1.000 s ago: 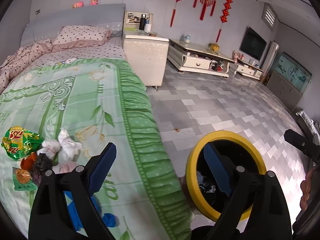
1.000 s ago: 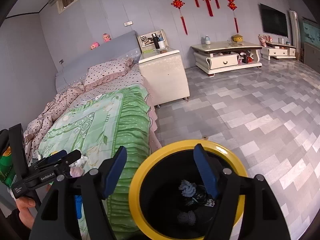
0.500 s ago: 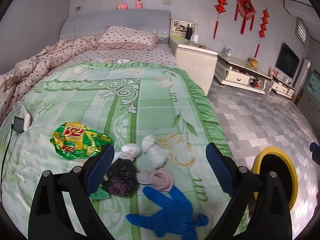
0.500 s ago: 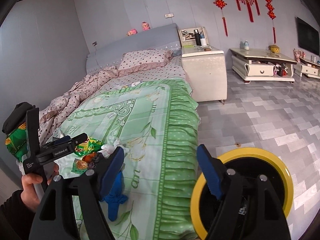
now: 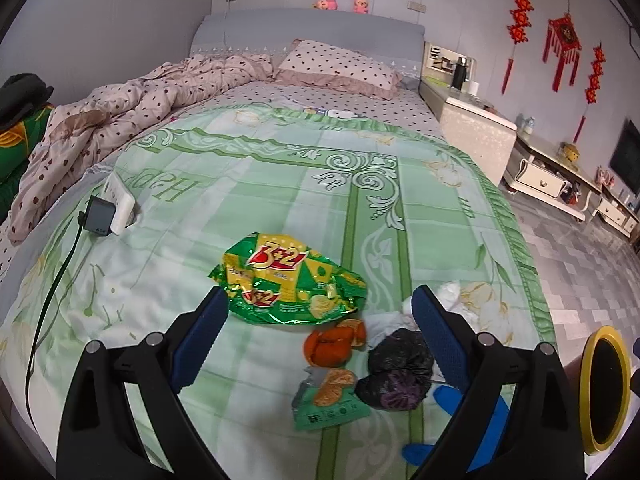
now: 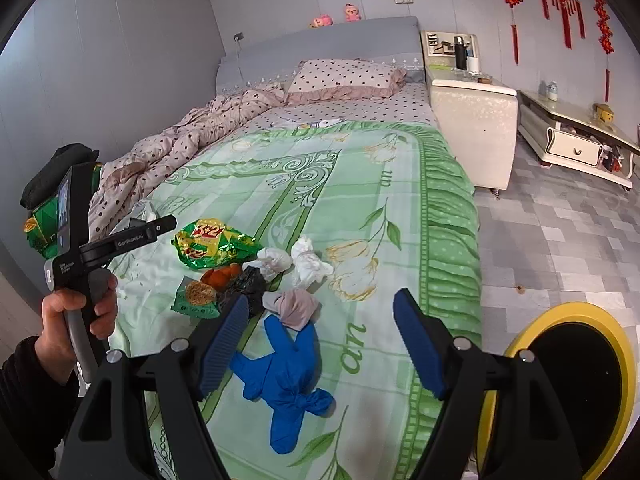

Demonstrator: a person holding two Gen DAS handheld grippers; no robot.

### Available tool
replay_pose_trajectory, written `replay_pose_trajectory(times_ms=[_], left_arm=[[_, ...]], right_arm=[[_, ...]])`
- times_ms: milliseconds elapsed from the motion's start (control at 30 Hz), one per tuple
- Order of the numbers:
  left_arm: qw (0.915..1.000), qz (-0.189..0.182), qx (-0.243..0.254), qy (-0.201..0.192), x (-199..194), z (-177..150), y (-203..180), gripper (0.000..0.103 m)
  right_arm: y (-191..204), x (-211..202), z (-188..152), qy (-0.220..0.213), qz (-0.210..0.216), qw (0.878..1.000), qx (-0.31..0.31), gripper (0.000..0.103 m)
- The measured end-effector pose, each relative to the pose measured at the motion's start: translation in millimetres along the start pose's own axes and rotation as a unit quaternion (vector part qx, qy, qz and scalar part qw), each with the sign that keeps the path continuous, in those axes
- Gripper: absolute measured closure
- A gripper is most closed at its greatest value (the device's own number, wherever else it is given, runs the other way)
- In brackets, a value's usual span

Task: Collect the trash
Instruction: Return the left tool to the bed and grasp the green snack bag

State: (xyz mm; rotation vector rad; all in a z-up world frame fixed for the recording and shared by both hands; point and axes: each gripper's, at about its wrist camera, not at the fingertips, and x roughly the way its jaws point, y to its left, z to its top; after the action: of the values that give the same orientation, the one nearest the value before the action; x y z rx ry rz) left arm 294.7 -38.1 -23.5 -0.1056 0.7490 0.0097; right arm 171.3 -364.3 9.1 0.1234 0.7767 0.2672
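Trash lies in a loose heap on the green bedspread [image 5: 280, 184]: a green snack bag [image 5: 288, 280], orange peel [image 5: 334, 342], a small green packet [image 5: 330, 396], a black plastic bag [image 5: 396, 372], white tissue wads [image 6: 308, 264], a pinkish wad [image 6: 298, 306] and a knotted blue glove [image 6: 284, 368]. My left gripper [image 5: 318, 300] hovers open over the snack bag and peel, holding nothing. My right gripper [image 6: 320, 300] is open and empty above the glove and pinkish wad. A yellow-rimmed black bin [image 6: 576, 384] stands on the floor beside the bed.
A charger on a white power strip [image 5: 110, 212] with a dark cable lies on the bed's left side. A crumpled dotted quilt [image 5: 120, 112] and a pillow [image 6: 344, 76] fill the head end. A white nightstand [image 6: 472, 120] stands right of the bed on the grey tiled floor.
Both grippers swung left from over the bin to over the bed. The trash heap now sits between the fingers, and the bin has slid to the right edge of both views.
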Motion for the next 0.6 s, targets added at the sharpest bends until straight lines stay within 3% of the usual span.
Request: replay_pose_trajectory(times_ms=[367,600], left_arm=[[0.9972,0.053,-0.045,0.027,52,-2,81,0.014],[0.9950,0.063,-0.059,0.049,89,-10,106,0.014]], right_arm=[[21,61,-24,0.076,0.001,0.997,-0.022,0.031],[21,93,-42,0.122,-0.001,0.992,-0.030,0.030]])
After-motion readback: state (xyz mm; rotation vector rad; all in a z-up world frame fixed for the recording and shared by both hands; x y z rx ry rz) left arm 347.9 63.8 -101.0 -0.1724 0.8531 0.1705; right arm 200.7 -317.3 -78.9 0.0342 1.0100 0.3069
